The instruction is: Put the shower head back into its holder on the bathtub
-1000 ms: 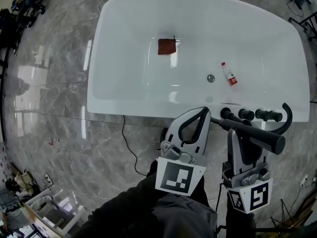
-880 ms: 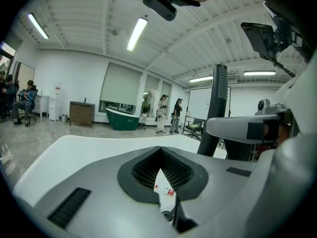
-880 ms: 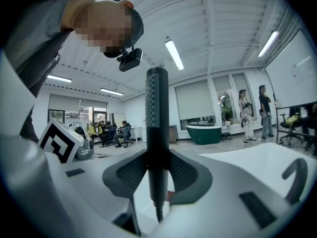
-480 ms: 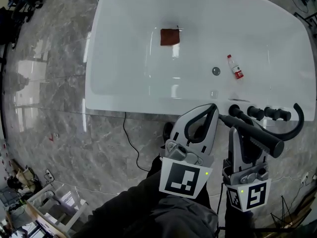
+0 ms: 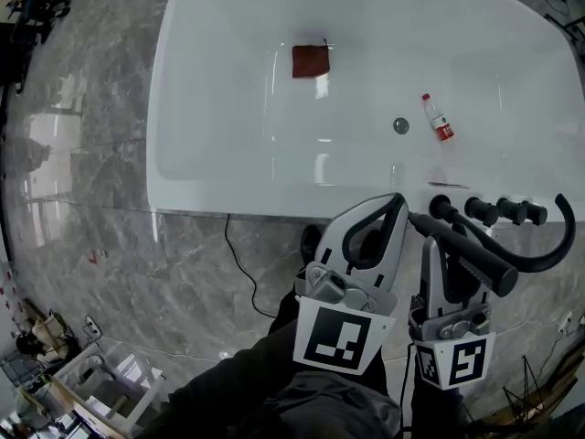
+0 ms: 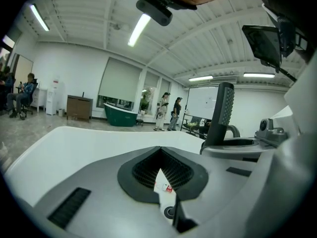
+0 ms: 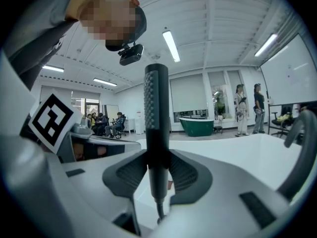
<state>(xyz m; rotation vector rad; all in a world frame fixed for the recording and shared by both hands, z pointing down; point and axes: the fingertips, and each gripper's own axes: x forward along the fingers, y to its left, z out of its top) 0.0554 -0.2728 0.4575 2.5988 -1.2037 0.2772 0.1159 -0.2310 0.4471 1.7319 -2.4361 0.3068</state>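
Two jaws on the right gripper [image 7: 157, 165] are clamped tight on the black shower head [image 7: 157, 113], a stick-shaped thing poking up out of them. The left gripper [image 6: 161, 156] has its jaws pressed together with nothing in them. In the head view, the shower head's far end sits just beside the leftmost of the black fittings [image 5: 484, 211] on the near rim of the white bathtub [image 5: 228, 108]; can't tell if it touches. Down in the tub: a small bottle [image 5: 439, 122], a red cloth [image 5: 310, 61] and the drain [image 5: 400, 125].
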